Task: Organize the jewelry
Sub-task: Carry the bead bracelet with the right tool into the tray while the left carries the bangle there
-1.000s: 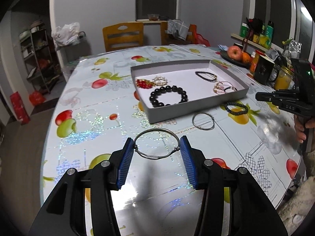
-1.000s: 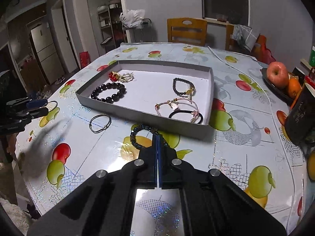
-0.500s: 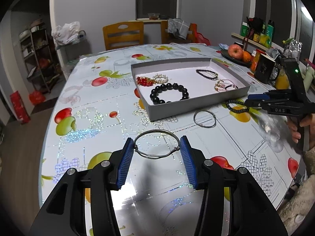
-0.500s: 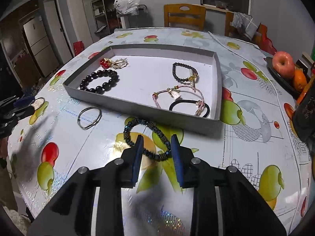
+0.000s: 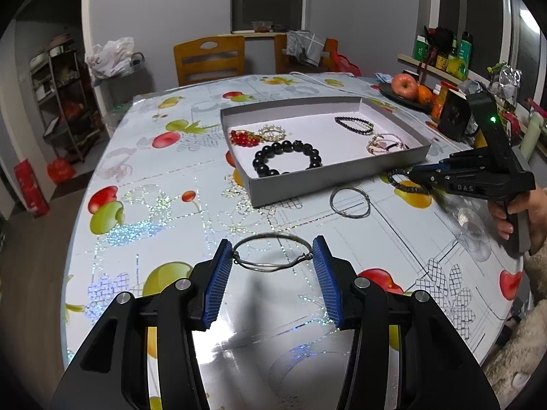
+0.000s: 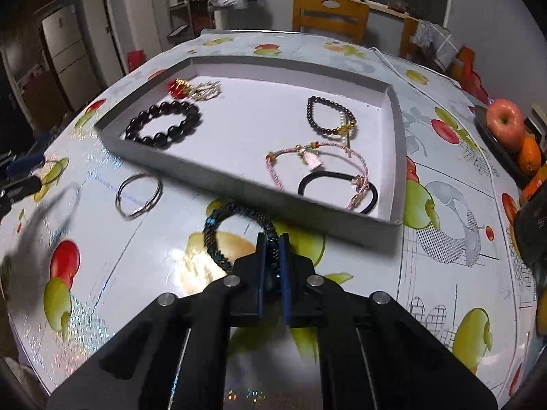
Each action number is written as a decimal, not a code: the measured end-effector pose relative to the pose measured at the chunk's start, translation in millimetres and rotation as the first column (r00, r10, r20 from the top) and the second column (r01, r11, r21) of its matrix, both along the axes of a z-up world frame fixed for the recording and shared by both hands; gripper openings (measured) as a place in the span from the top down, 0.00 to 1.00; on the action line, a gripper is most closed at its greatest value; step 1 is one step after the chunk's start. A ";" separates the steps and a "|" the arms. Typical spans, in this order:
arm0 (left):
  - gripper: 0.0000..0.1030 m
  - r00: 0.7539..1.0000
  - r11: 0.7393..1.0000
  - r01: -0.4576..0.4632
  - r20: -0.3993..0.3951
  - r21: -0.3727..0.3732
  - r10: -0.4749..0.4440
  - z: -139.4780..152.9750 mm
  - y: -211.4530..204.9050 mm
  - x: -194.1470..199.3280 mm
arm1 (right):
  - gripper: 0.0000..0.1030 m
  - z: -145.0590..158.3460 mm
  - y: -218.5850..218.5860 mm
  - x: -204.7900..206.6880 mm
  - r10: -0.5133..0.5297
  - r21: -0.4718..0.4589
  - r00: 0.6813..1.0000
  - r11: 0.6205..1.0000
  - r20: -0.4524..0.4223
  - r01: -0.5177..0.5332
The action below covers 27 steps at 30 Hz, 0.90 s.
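My left gripper holds a thin silver wire bangle between its blue pads, above the table's near side. My right gripper is shut on a dark blue beaded bracelet lying just in front of the grey tray; it also shows in the left wrist view. The tray holds several bracelets, among them large black beads. A second silver bangle lies on the table left of the beaded bracelet, also in the left wrist view.
A round table with a fruit-print cloth. A plate with an apple and oranges, jars and a dark mug stand at the right edge. Wooden chairs stand behind the table.
My right gripper opened, moved forward and down to the dark beaded bracelet, and shut on it. My left gripper has stayed in place with the wire bangle.
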<state>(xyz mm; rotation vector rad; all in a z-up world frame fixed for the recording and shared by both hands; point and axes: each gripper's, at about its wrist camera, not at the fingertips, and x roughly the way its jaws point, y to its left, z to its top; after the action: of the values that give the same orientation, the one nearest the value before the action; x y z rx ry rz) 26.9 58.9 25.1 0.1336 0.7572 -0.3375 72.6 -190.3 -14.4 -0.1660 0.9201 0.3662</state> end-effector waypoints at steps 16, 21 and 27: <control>0.51 0.996 0.999 0.038 0.084 0.024 -0.040 42.3 -14.4 6.1 | 0.93 92.7 -17.4 -39.2 0.036 0.115 0.977 0.991 0.208 -0.061; 0.51 0.987 0.995 0.084 0.136 0.055 -0.090 71.6 -41.6 29.1 | 0.93 120.6 -31.1 -18.0 -0.017 0.158 0.971 0.987 0.237 -0.021; 0.51 0.987 0.995 0.080 0.136 0.056 -0.087 74.9 -84.8 87.9 | 0.93 130.3 -33.8 30.3 -0.104 0.240 0.966 0.970 0.235 0.047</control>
<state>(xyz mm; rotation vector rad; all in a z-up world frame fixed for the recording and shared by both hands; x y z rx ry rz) 114.8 -25.8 100.1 0.2348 0.6243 -0.3853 102.9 -224.1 115.8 0.0393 0.6304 0.3700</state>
